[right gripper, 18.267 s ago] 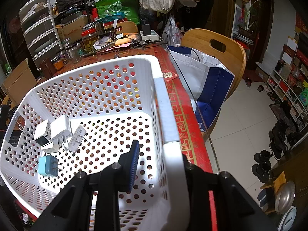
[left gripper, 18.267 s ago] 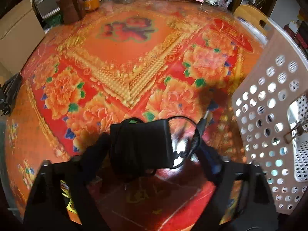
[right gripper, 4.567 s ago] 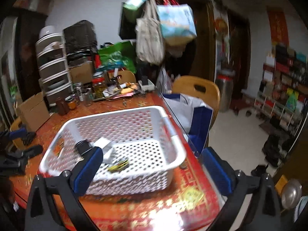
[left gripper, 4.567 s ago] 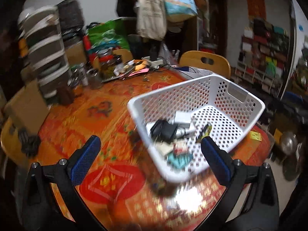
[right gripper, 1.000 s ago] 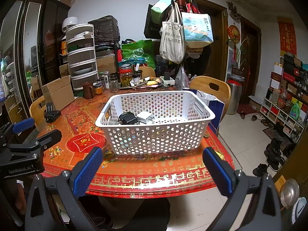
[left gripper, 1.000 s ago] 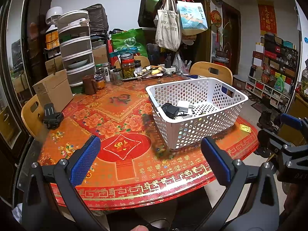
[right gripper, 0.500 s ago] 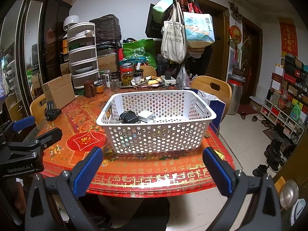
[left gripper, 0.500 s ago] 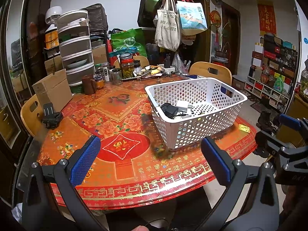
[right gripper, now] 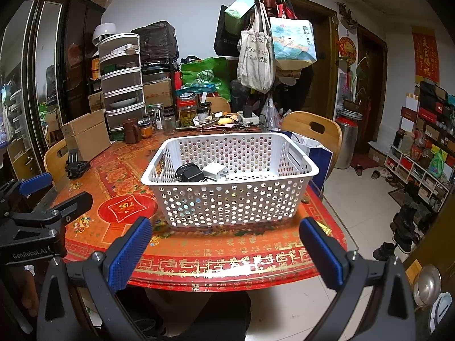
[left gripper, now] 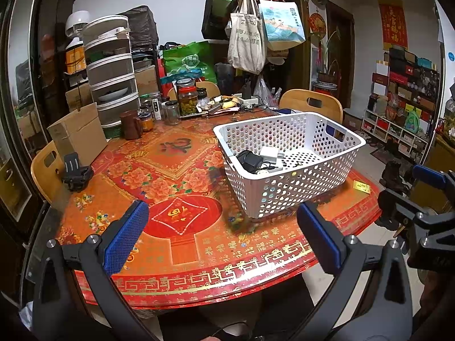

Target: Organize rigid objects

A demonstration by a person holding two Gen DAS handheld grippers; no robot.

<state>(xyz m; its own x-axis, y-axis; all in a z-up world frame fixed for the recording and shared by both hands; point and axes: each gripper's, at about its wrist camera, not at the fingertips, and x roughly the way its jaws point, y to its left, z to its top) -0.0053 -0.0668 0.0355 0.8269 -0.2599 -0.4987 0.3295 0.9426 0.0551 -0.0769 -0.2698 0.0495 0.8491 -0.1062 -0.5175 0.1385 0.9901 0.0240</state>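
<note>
A white perforated basket [left gripper: 287,187] [right gripper: 227,204] stands on the right part of the red round table [left gripper: 176,244] [right gripper: 227,255]. Inside lie a black power adapter with its cord [left gripper: 248,159] [right gripper: 189,174] and white chargers [left gripper: 270,152] [right gripper: 213,171]. My left gripper [left gripper: 221,236] is open and empty, held back off the table's near edge. My right gripper [right gripper: 227,244] is open and empty, in front of the basket. Each gripper shows at the edge of the other's view.
A black clamp-like object [left gripper: 75,172] sits at the table's left edge beside a cardboard box [left gripper: 76,136]. Jars, a brown mug [left gripper: 130,125] and clutter line the far side. Wooden chairs [left gripper: 312,105] stand around. A small yellow packet [left gripper: 361,186] lies right of the basket.
Over the last second both grippers stay open and almost still, back from the table. Earlier the black adapter was in my left gripper on the table; it now lies in the basket.
</note>
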